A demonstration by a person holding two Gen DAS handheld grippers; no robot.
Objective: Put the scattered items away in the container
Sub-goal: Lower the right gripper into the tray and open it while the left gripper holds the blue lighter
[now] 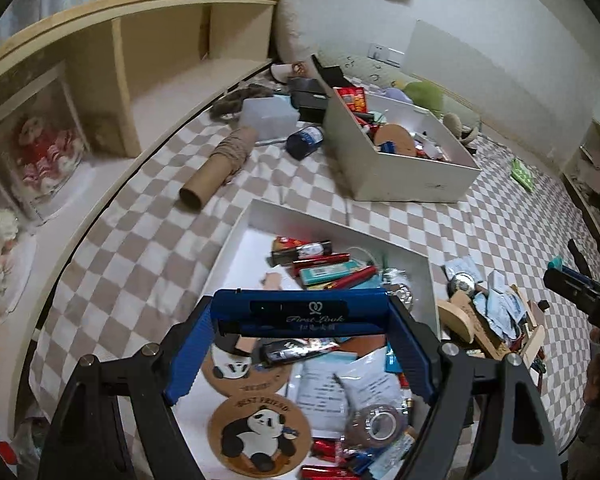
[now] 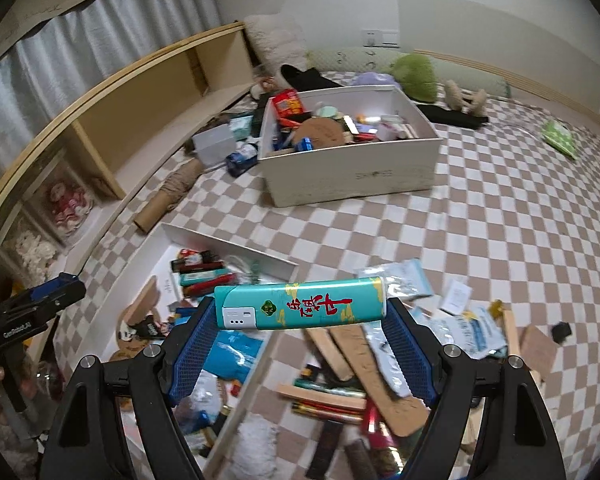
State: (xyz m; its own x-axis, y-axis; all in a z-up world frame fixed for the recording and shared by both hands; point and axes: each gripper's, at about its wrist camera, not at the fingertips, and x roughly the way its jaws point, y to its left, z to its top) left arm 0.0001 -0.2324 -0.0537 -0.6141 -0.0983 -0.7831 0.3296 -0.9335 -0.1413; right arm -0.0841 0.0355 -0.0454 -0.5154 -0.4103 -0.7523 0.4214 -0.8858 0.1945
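Over the shallow white tray [image 1: 236,240], the left gripper [image 1: 300,316] clamps a blue box [image 1: 300,310]; the right gripper [image 2: 300,312] clamps a teal lighter [image 2: 300,306]. Many items already lie inside, while a loose pile [image 2: 380,380] at lower right of the right view remains.

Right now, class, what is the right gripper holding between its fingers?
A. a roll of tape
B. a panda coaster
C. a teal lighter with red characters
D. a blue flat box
C: the right gripper is clamped on the ends of the teal lighter, printed with red characters.
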